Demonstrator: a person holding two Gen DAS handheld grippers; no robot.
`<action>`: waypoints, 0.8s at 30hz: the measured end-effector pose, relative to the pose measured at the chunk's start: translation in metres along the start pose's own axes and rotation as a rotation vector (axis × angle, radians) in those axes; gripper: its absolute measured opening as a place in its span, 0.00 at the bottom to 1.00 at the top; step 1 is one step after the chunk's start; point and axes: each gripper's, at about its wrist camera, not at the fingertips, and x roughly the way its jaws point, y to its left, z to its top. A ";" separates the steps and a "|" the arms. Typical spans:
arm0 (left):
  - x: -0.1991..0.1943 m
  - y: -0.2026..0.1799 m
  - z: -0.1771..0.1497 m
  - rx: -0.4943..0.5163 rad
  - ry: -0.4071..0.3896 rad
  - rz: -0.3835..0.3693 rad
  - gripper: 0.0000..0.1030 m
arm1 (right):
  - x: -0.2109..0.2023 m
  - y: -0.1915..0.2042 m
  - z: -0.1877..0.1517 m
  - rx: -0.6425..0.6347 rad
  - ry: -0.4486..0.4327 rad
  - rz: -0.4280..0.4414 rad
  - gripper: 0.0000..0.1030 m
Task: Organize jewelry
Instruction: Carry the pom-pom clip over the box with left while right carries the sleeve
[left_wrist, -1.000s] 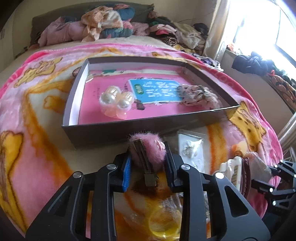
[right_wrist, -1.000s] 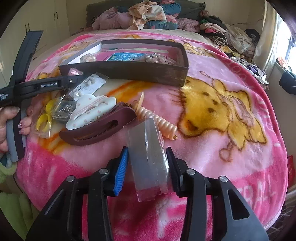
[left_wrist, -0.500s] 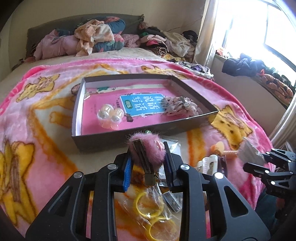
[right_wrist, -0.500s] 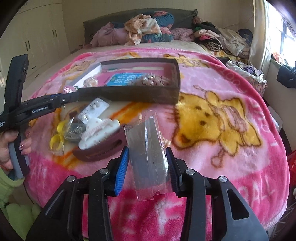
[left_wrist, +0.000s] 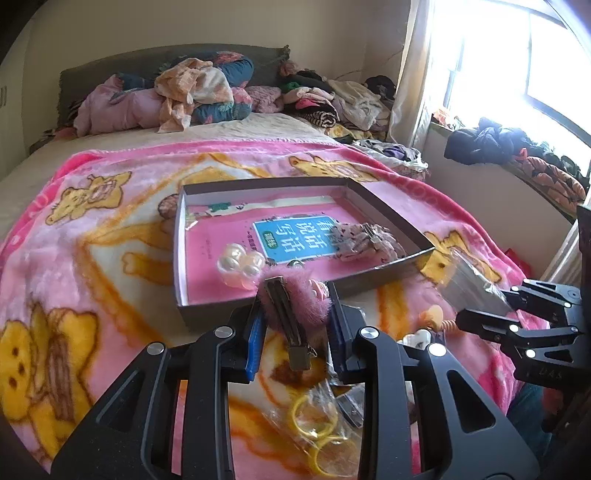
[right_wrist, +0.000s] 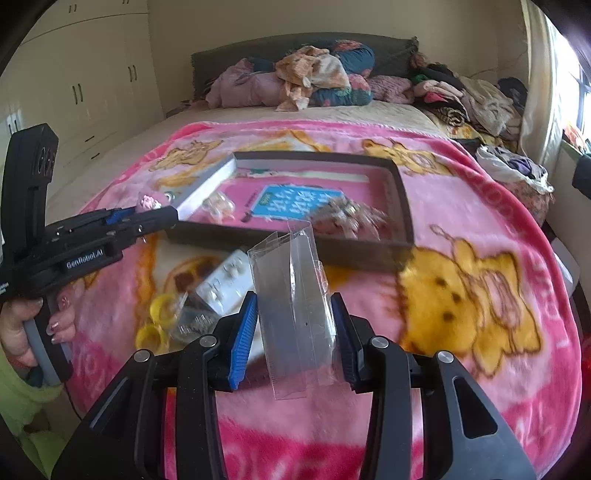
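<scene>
My left gripper (left_wrist: 295, 325) is shut on a fuzzy pink hair clip (left_wrist: 295, 299) and holds it above the blanket, just short of the near wall of a shallow dark box (left_wrist: 295, 299). The box (right_wrist: 288, 242) has a pink floor and holds a pearl piece (left_wrist: 240, 264) and a floral hair piece (left_wrist: 365, 240). My right gripper (right_wrist: 293, 332) is shut on a clear plastic packet (right_wrist: 295, 306) and holds it in the air in front of the box. The right gripper also shows in the left wrist view (left_wrist: 517, 317), to the right.
On the pink cartoon blanket (right_wrist: 461, 295) in front of the box lie yellow rings in a bag (left_wrist: 317, 424), a white card of earrings (right_wrist: 225, 280) and other hair pieces. Clothes are piled at the headboard (left_wrist: 184, 92). A window ledge (left_wrist: 517, 158) runs on the right.
Both grippers have risen and come nearer the box, each still holding its item. The brown and white claw clips have dropped out of the right wrist view.
</scene>
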 end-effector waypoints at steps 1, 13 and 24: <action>0.000 0.002 0.001 -0.004 0.000 0.002 0.21 | 0.001 0.002 0.005 -0.007 -0.005 0.002 0.37; 0.001 0.005 0.016 -0.009 -0.029 0.003 0.21 | 0.010 0.004 0.036 -0.025 -0.034 0.003 0.37; 0.019 0.003 0.028 -0.014 -0.023 -0.010 0.21 | 0.017 -0.017 0.053 -0.003 -0.048 -0.029 0.37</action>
